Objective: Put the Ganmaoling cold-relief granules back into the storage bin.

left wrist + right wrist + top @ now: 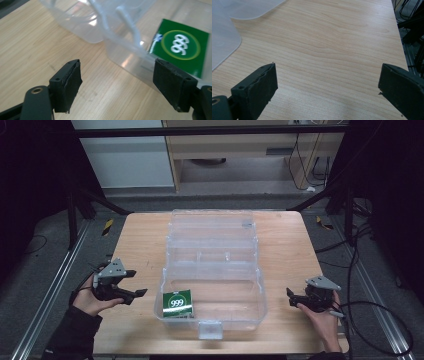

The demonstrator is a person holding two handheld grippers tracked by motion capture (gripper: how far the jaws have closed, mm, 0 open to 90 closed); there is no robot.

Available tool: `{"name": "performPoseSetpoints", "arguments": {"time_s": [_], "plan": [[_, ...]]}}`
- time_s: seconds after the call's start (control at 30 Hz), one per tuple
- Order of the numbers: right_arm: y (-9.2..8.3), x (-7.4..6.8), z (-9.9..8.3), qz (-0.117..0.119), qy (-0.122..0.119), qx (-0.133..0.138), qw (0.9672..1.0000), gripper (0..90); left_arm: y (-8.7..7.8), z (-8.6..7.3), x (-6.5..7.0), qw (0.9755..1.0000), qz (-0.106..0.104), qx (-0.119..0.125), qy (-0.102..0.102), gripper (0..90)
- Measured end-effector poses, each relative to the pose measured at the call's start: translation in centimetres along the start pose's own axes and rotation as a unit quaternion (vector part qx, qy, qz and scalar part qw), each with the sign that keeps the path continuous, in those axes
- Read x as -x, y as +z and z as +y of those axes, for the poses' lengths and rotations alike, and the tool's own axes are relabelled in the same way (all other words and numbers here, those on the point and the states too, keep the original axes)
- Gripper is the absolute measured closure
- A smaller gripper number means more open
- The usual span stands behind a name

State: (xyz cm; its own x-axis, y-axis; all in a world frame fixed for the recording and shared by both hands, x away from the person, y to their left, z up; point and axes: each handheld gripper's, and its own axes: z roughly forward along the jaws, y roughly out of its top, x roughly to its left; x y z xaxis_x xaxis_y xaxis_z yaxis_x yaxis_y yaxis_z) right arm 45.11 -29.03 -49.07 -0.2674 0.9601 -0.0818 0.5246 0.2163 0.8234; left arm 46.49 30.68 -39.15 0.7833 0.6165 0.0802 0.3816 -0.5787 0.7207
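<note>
A clear plastic organiser box (260, 292) stands open in the middle of the wooden table (287, 245), its lid tipped back. A green packet marked 999 (177, 303) lies in the box's front left corner. My left gripper (140, 282) hovers just left of the box, pointing at it, jaws apart and empty. In the left gripper view the gripper (117, 82) faces the box wall (120, 50) with the green packet (181, 46) behind it. My right gripper (291, 298) rests right of the box, open and empty; the right gripper view shows its jaws (327, 87) wide over bare wood.
A corner of the clear box (224, 37) shows at the upper left of the right gripper view. Metal rails run along both sides of the table. Cables (370, 310) trail on the floor to the right. A wooden cabinet (240, 150) stands beyond the table.
</note>
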Motion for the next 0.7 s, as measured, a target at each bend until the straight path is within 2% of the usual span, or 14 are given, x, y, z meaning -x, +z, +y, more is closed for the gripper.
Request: {"name": "performPoseSetpoints", "arguments": {"time_s": [0.03,0.07,0.13,0.17,0.23,0.27,0.3,0.37,0.4,0.5,0.53,0.57,0.6,0.7], "plan": [[0.0,0.0,0.0,0.000,0.000,0.001,1.0000,2.7,0.4,-1.0,-0.3,0.9996,0.015,0.006,-0.025,21.4],[0.0,0.0,0.0,0.000,0.000,0.001,1.0000,2.7,0.4,-1.0,-0.3,0.9996,0.015,0.006,-0.025,21.4],[0.0,0.0,0.0,0.000,0.001,0.001,1.0000,2.7,0.9,-2.1,-0.6,0.9979,0.039,0.012,-0.050,21.2],[0.0,0.0,0.0,0.000,0.001,0.001,1.0000,2.7,0.9,-2.1,-0.6,0.9979,0.039,0.012,-0.050,21.0],[0.0,0.1,0.0,-0.001,0.001,0.001,1.0000,2.6,1.6,-3.2,-0.8,0.9941,0.067,0.020,-0.083,20.8],[0.0,0.1,0.0,-0.001,0.001,0.001,1.0000,2.6,1.6,-3.2,-0.8,0.9941,0.067,0.020,-0.083,20.7],[0.0,0.1,0.0,-0.001,0.001,0.001,1.0000,2.6,1.8,-3.5,-0.8,0.9925,0.077,0.021,-0.092,20.7],[0.0,0.1,0.0,-0.003,0.001,0.000,1.0000,2.5,2.4,-4.3,-0.9,0.9879,0.097,0.027,-0.117,20.2],[0.0,0.1,0.0,-0.003,0.001,0.000,1.0000,2.5,2.4,-4.3,-0.9,0.9879,0.097,0.027,-0.117,20.1],[0.0,0.1,0.0,-0.004,0.003,0.001,1.0000,2.5,2.9,-5.0,-1.1,0.9819,0.122,0.034,-0.141,20.0],[0.0,0.1,0.0,-0.003,0.004,0.001,1.0000,2.5,3.0,-5.2,-1.1,0.9807,0.120,0.041,-0.149,20.0],[0.0,0.1,0.0,-0.003,0.004,0.001,1.0000,2.5,3.0,-5.2,-1.1,0.9807,0.120,0.041,-0.149,20.0],[0.0,0.2,-0.1,-0.005,0.005,0.000,1.0000,2.5,3.1,-5.5,-1.1,0.9791,0.116,0.050,-0.160,20.0],[0.0,0.2,-0.1,-0.007,0.007,-0.002,1.0000,2.6,3.3,-5.9,-1.1,0.9790,0.121,0.043,-0.158,20.0]]}}
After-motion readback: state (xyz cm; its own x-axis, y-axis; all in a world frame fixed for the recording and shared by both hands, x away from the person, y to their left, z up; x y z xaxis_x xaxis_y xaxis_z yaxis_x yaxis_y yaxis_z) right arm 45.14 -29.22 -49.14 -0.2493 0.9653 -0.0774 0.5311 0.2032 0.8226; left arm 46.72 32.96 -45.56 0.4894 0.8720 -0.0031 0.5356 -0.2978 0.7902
